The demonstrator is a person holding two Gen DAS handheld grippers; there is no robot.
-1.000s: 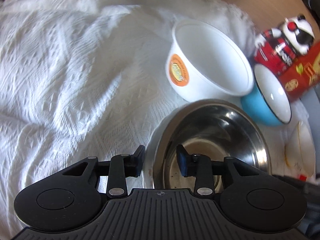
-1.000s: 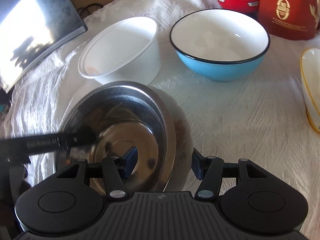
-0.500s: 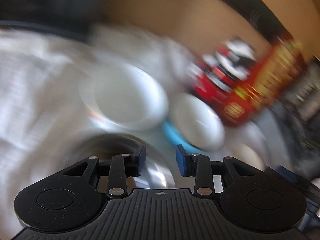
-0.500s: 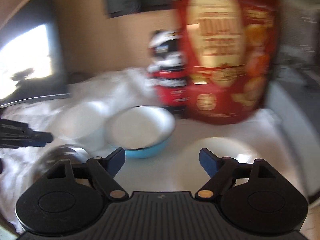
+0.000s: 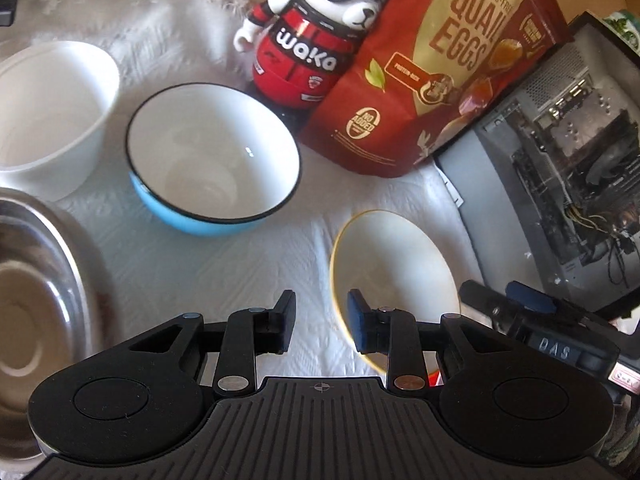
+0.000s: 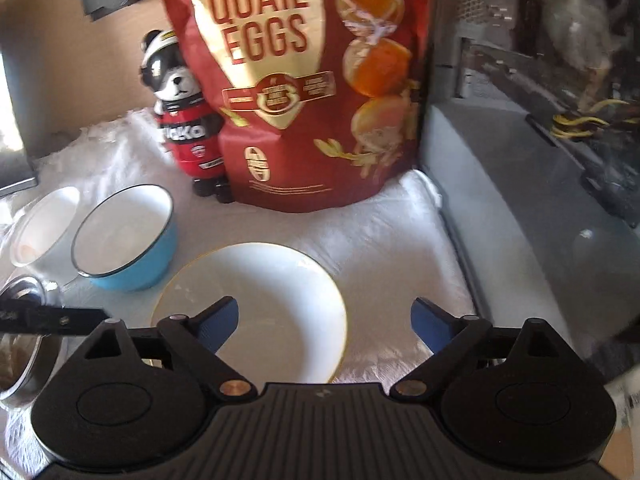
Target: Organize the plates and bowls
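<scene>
While the right gripper [image 6: 325, 322] hangs with its jaws spread wide and nothing between them, the gold-rimmed white plate [image 6: 256, 304] lies flat on the white cloth [image 6: 384, 236] directly below and ahead of it, the left blue pad over the plate's near part and the right pad past its rim. Seen from the left wrist, the left gripper [image 5: 320, 322] has its jaws at a narrow gap, empty, with the same plate [image 5: 394, 264] just to the right of its tip. Beyond sits the blue bowl [image 5: 212, 160], beside it the white bowl [image 5: 48, 108], and the steel bowl [image 5: 36, 292] lies at far left. Behind them stand a red quail-egg bag [image 6: 304, 80] and a bear figurine [image 5: 316, 32].
</scene>
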